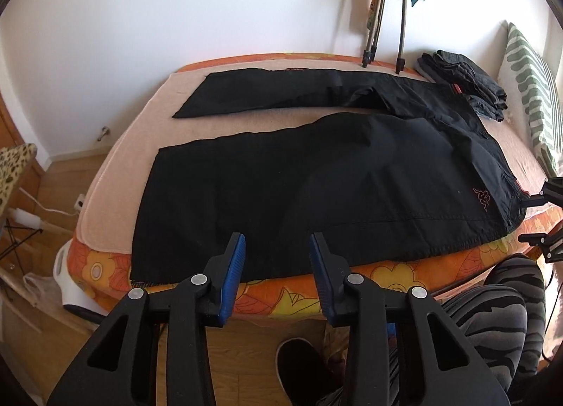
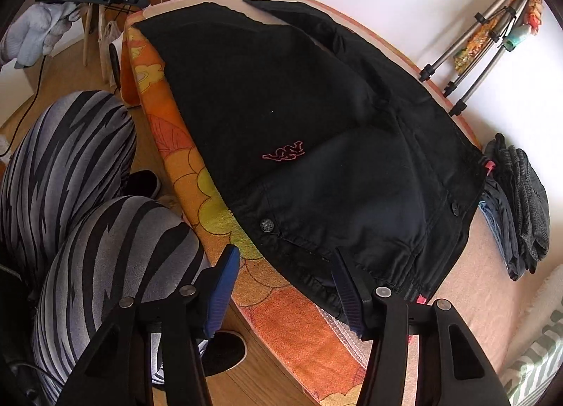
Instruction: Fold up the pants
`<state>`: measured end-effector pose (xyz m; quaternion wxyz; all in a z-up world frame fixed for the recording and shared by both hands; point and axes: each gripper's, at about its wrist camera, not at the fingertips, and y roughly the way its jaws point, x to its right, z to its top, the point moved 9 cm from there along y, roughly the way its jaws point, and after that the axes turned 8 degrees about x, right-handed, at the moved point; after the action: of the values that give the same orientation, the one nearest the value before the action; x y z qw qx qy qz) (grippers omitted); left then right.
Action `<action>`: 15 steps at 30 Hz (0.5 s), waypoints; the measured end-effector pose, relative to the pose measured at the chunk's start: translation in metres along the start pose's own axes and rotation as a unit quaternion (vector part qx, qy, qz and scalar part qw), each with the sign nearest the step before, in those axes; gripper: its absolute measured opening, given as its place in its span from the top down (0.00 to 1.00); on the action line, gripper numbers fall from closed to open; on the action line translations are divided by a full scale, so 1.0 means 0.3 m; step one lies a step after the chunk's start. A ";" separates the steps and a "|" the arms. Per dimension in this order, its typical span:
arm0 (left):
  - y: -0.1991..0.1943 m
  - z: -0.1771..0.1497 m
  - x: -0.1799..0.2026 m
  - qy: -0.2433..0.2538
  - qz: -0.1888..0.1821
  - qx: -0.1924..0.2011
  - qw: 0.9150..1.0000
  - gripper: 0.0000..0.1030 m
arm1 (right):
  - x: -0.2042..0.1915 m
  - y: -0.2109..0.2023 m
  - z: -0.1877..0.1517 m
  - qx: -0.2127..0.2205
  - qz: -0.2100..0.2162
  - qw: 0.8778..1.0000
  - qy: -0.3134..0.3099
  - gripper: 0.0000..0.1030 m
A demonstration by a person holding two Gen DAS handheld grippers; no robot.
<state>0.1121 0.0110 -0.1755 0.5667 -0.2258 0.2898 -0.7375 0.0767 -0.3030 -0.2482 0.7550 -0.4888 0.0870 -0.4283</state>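
Both sets of fingers are spread with nothing pinched yet. The left gripper (image 1: 277,247) hangs over the near leg's outer edge, and the right gripper (image 2: 285,265) has one finger (image 2: 346,286) down at the waistband corner. The black pants (image 1: 316,177) lie flat on the bed (image 1: 116,166), legs apart. Looks like the grab-the-near-edge stage; next they'd need to close on the fabric and carry that leg over onto the far one.

White wall (image 1: 176,19), wooden floor (image 1: 63,173), floral bed (image 1: 387,272).
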 end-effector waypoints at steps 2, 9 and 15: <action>0.012 -0.005 -0.005 0.007 0.000 -0.006 1.000 0.65 | -0.007 0.038 0.000 -0.009 0.009 1.000 -0.008 0.46; 0.054 -0.016 0.006 0.024 -0.024 -0.022 0.999 0.69 | -0.034 0.092 0.006 -0.011 0.023 1.000 -0.009 0.46; 0.070 -0.014 0.070 0.072 -0.051 -0.023 0.996 0.69 | -0.029 0.105 0.028 -0.020 0.024 0.999 -0.018 0.68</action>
<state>0.1189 -0.0125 -0.1927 0.5004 -0.1999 0.3349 -0.7730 0.0936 -0.2861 -0.2721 0.7565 -0.5093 0.0934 -0.3995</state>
